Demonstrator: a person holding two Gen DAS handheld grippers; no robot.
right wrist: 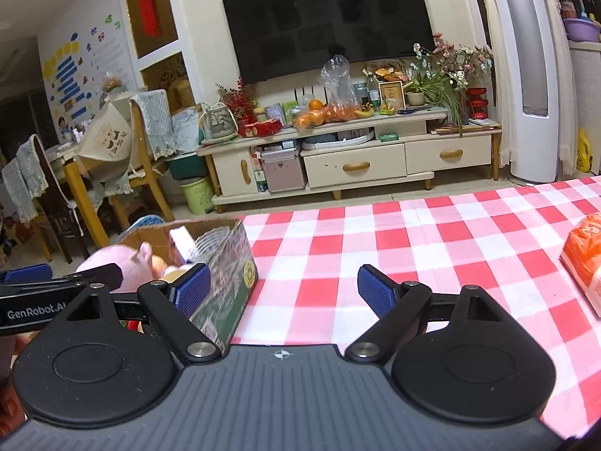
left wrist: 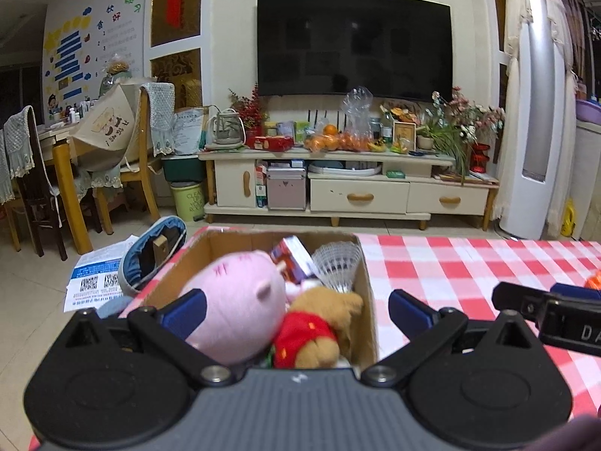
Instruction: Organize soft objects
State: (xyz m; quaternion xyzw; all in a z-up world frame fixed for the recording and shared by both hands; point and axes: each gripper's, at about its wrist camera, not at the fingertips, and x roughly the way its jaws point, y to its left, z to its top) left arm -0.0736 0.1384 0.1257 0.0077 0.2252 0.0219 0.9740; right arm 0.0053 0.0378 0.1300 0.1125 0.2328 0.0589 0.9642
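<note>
A cardboard box (left wrist: 366, 285) stands on the red-checked table (left wrist: 443, 263). In it lie a pink pig plush (left wrist: 233, 304), a brown bear plush in a red shirt (left wrist: 319, 327), a small purple carton (left wrist: 293, 259) and a white net item (left wrist: 336, 263). My left gripper (left wrist: 298, 312) is open, its fingers either side of the plush toys just above the box. My right gripper (right wrist: 281, 287) is open and empty over the table, right of the box (right wrist: 229, 293). The pig (right wrist: 127, 267) shows there too. An orange soft package (right wrist: 586, 259) lies at the right.
The right gripper's finger (left wrist: 541, 304) shows at the left wrist view's right edge. The left gripper's finger (right wrist: 56, 282) shows at the right wrist view's left. Beyond the table are a TV cabinet (left wrist: 349, 184), a blue slipper (left wrist: 154, 251) and papers on the floor, and chairs at the left.
</note>
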